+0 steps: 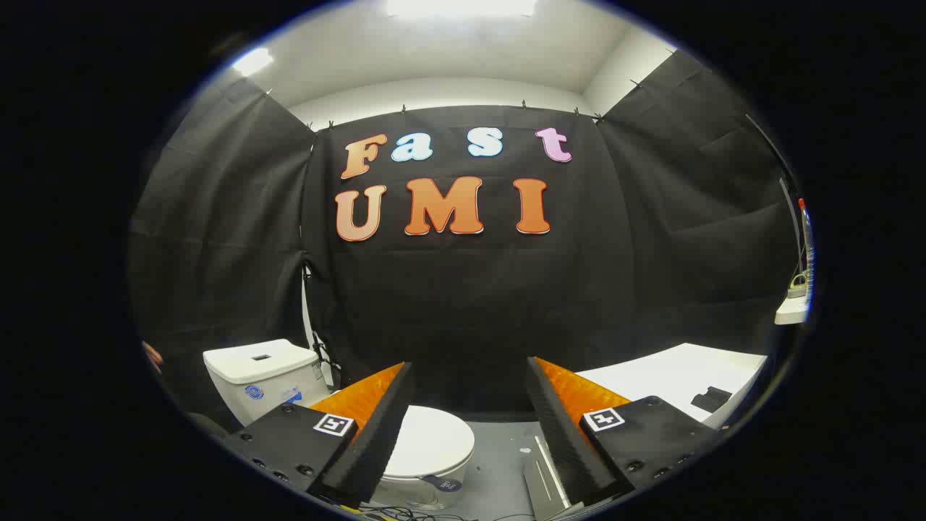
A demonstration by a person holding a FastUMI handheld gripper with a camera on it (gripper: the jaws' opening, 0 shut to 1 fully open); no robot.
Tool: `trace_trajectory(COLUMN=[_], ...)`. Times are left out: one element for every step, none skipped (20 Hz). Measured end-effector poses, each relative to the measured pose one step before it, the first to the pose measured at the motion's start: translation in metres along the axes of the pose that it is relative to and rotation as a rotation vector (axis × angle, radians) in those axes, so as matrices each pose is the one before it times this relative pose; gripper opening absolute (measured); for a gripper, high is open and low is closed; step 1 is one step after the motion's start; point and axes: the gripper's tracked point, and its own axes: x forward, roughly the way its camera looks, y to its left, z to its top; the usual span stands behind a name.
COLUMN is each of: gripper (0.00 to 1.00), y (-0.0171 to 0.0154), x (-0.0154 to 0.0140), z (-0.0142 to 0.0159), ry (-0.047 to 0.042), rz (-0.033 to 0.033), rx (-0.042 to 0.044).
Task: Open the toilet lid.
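We've got the black-and-orange 2-finger gripper (469,376) spread wide and empty, with the closed white plastic toilet lid (428,440) low ahead by the left finger, so we'd dip under its front lip.

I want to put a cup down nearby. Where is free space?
Free: white tabletop beyond the open claw, except a small black object. Grey floor beside the closed white toilet lid. Crowded: cables under the bowl.

- No readable text, number or brand is visible on the equipment.
- Gripper (469,373): each of the spread fingers carries a square black-and-white marker; pattern only.
- Toilet tank (262,376): blue stickers, too small to read.
- Toilet lid (430,440): dark tag at front, illegible.
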Motion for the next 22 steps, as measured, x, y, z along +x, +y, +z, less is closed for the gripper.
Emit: trace_trajectory(gripper=[0.99,0.99,0.99,0.99,0.99,0.99,0.99,0.99,0.99,0.99,0.99,0.99,0.99,0.99,0.99,0.99,0.99,0.99,0.99,0.99,0.99,0.99], y=[-0.00025,-0.00049,0.00173,0.00084,-0.00080,-0.00068,-0.00164,-0.00108,0.00001,-0.00010,-0.00046,-0.00200,-0.00195,-0.00117,-0.00179,-0.00080,0.00100,0.00002,-0.00063,-0.00050,0.00155,-0.00061], x=[-0.00143,0.00110,0.00081,-0.00006,-0.00014,0.00013,-0.00029,0.00048,0.00040,0.00001,-0.00067,-0.00005,0.00042,0.00076,-0.00057,0.00030,-0.00152,0.00023,0.00017,0.00058,0.00117,0.00007], z=[0.00044,-0.00041,-0.00185,-0.00074,0.00066,0.00099,0.00158,-0.00041,-0.00112,-0.00221,-0.00088,0.00067,0.00194,0.00035,-0.00017,-0.00053,-0.00136,-0.00005,0.00054,-0.00123,-0.00015,-0.00018], ry=[-0.00225,0.00291,0.00469,0.00114,-0.00057,-0.00295,-0.00340,-0.00136,0.00346,0.00600,0.00141,-0.00236,-0.00293,-0.00219,-0.00063,0.00331,0.00186,0.00005,-0.00179,0.00087,0.00092,0.00026], rz=[-0.00140,-0.00158,0.00522,0.00284,-0.00058,-0.00261,-0.00172,-0.00334,-0.00125,0.00142,-0.00047,-0.00338,-0.00460,-0.00342,-0.00577,-0.00221,0.00283,-0.00066,-0.00075,-0.00061,0.00155,-0.00103], rx=[-0.00103,0.00149,0.00332,0.00215,-0.00180,-0.00022,0.00175,-0.00032,0.00217,0.00591,0.00432,0.00252,0.00432,0.00306,0.00136,0.00295,0.00351,-0.00055,-0.00209,0.00080,0.00057,-0.00141])
